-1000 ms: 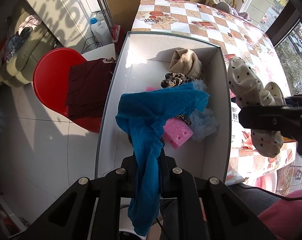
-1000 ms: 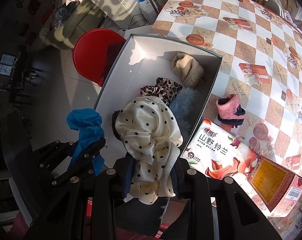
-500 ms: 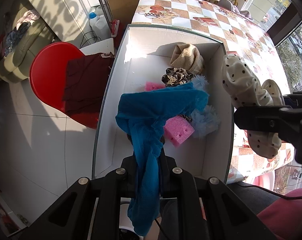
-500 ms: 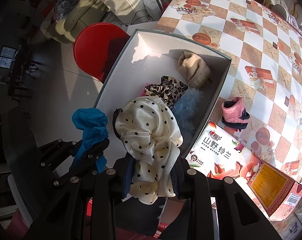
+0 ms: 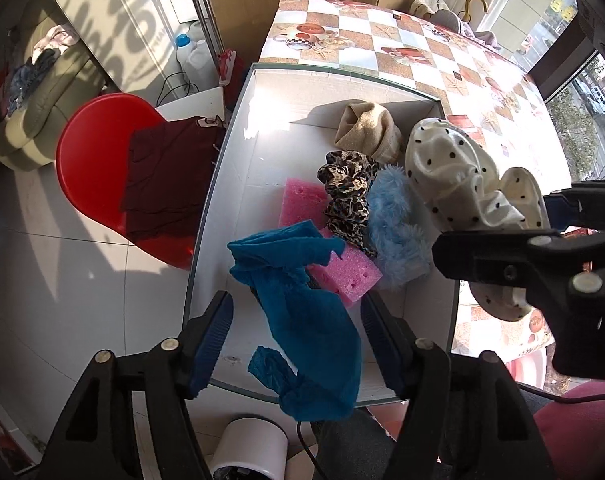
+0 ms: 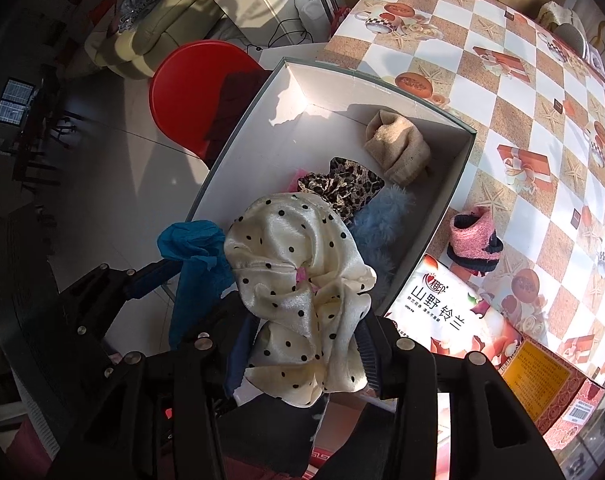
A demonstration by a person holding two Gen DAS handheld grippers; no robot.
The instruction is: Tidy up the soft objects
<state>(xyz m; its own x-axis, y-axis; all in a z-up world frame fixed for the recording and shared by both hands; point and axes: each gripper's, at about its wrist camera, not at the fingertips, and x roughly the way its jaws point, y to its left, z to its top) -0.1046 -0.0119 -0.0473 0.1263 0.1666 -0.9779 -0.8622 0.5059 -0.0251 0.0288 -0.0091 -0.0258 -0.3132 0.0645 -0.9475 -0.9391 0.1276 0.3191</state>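
Observation:
A white box point(image 5: 262, 128) holds a beige knit point(image 5: 368, 128), a leopard scrunchie point(image 5: 346, 184), a fluffy blue piece point(image 5: 398, 232) and pink foam point(image 5: 342, 268). My left gripper point(image 5: 296, 320) is open over the box's near end; a teal cloth point(image 5: 302, 312) hangs loose between its fingers, draped over the near rim. My right gripper point(image 6: 306, 344) is shut on a cream polka-dot cloth point(image 6: 298, 276), held above the box's near right side; that cloth also shows in the left wrist view point(image 5: 462, 184). The teal cloth also shows in the right wrist view point(image 6: 192, 248).
A pink knit sock point(image 6: 472, 244) lies on the checkered table point(image 6: 502, 80) right of the box. A tissue pack point(image 6: 450, 320) and a red-orange carton point(image 6: 542, 380) sit near the front right. A red chair point(image 5: 98, 176) with a maroon cloth point(image 5: 166, 176) stands left.
My left gripper has opened and the teal cloth has dropped loose over the box's near rim. My right gripper with the polka-dot cloth has shifted closer over the box.

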